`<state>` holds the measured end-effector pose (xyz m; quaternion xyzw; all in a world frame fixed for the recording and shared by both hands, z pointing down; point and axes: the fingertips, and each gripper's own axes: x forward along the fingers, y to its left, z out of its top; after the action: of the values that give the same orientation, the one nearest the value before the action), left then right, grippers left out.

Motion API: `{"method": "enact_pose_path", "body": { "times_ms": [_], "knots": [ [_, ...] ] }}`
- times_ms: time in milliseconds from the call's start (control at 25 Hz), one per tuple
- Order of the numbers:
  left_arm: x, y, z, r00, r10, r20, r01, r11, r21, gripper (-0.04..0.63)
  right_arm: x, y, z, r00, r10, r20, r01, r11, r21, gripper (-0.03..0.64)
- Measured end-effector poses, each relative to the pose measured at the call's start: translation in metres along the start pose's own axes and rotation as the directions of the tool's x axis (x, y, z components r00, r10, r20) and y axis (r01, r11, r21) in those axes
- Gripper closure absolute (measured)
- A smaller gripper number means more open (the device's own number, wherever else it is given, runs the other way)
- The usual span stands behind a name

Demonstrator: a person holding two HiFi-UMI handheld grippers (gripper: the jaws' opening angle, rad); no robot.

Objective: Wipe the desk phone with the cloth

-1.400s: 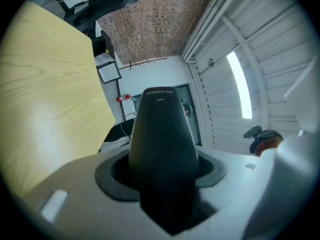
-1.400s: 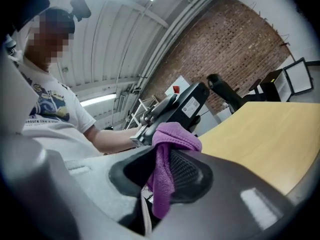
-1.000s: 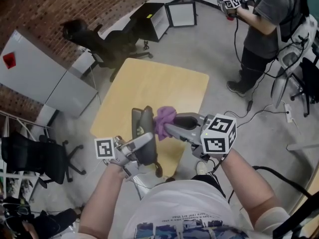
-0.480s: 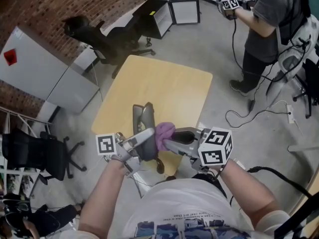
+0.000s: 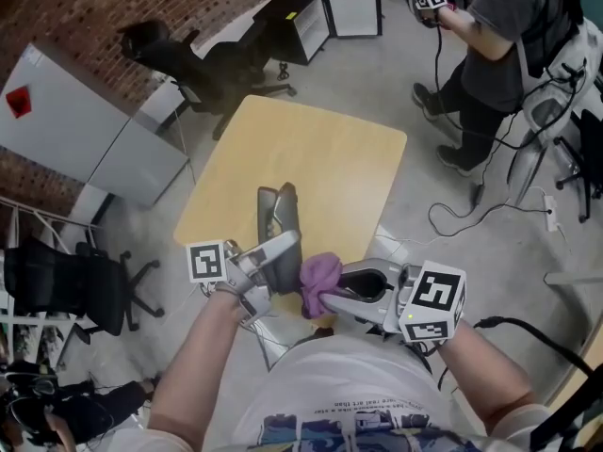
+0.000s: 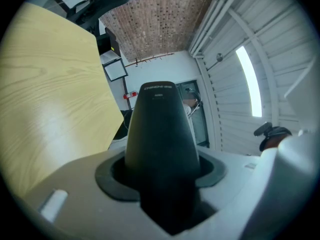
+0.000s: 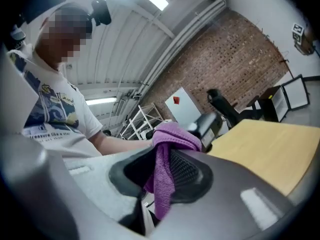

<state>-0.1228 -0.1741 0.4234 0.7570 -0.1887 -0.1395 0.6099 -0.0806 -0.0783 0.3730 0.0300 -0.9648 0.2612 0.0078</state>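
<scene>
Head view shows the phone [image 5: 274,217] upright at the table's [image 5: 325,153] near edge. The left gripper [image 5: 280,257] clamps it, probably to steady it, while the right gripper [image 5: 328,298] pinches the cloth [image 5: 320,273] beside it for wiping.

Left grey two-jaw gripper [image 5: 281,255] is pointing level, its jaws clamping the black desk phone [image 5: 275,217]. Right grey two-jaw gripper [image 5: 330,296] is also pointing level, its jaws pinching the purple cloth [image 5: 318,271]. Bare left forearm [image 5: 200,365] and right forearm [image 5: 495,370] are extending forward.
</scene>
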Motion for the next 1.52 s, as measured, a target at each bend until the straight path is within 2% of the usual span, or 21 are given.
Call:
{"method": "enact_pose_path", "body": {
  "times_ms": [80, 160, 240, 440, 720, 1000, 1160, 1400, 1520],
  "knots": [
    [0.000, 0.002, 0.000, 1.000, 0.006, -0.002, -0.006, 1.000, 0.001, 0.305, 0.005, 0.015, 0.025, 0.998, 0.039, 0.047, -0.037, 0.998, -0.048, 0.526],
    [0.003, 0.000, 0.000, 1.000, 0.002, -0.002, -0.002, 1.000, 0.001, 0.305, 0.014, 0.026, 0.036, 0.996, 0.075, 0.055, -0.070, 0.994, -0.081, 0.526],
    [0.005, -0.003, -0.001, 1.000, -0.005, -0.002, 0.005, 1.000, 0.001, 0.305, 0.023, 0.027, 0.025, 0.996, 0.087, 0.025, -0.084, 0.993, -0.080, 0.526],
    [0.005, -0.008, -0.001, 1.000, -0.016, -0.006, 0.016, 1.000, 0.004, 0.305, 0.026, 0.013, -0.020, 0.996, 0.073, -0.046, -0.073, 0.997, 0.008, 0.526],
    [-0.007, -0.010, -0.002, 1.000, -0.025, 0.004, 0.025, 1.000, -0.005, 0.305, 0.017, -0.002, -0.051, 0.993, 0.030, -0.112, -0.025, 0.999, 0.043, 0.526],
    [-0.007, -0.015, -0.008, 0.999, -0.037, -0.009, 0.037, 0.999, 0.007, 0.305, 0.003, -0.039, -0.064, 0.988, -0.075, -0.136, 0.083, 0.995, 0.055, 0.526],
    [-0.006, -0.016, -0.017, 0.999, -0.039, -0.030, 0.039, 0.999, 0.009, 0.305, -0.008, -0.062, -0.042, 0.984, -0.143, -0.101, 0.146, 0.989, 0.021, 0.526],
    [-0.007, -0.021, -0.031, 0.996, -0.047, -0.070, 0.049, 0.998, 0.025, 0.305, -0.012, -0.105, 0.031, 0.961, -0.272, 0.041, 0.273, 0.962, -0.009, 0.526],
    [-0.006, -0.021, -0.041, 0.995, -0.046, -0.086, 0.048, 0.998, 0.031, 0.305, -0.007, -0.113, 0.049, 0.955, -0.287, 0.080, 0.288, 0.958, -0.009, 0.526]
  ]
}}
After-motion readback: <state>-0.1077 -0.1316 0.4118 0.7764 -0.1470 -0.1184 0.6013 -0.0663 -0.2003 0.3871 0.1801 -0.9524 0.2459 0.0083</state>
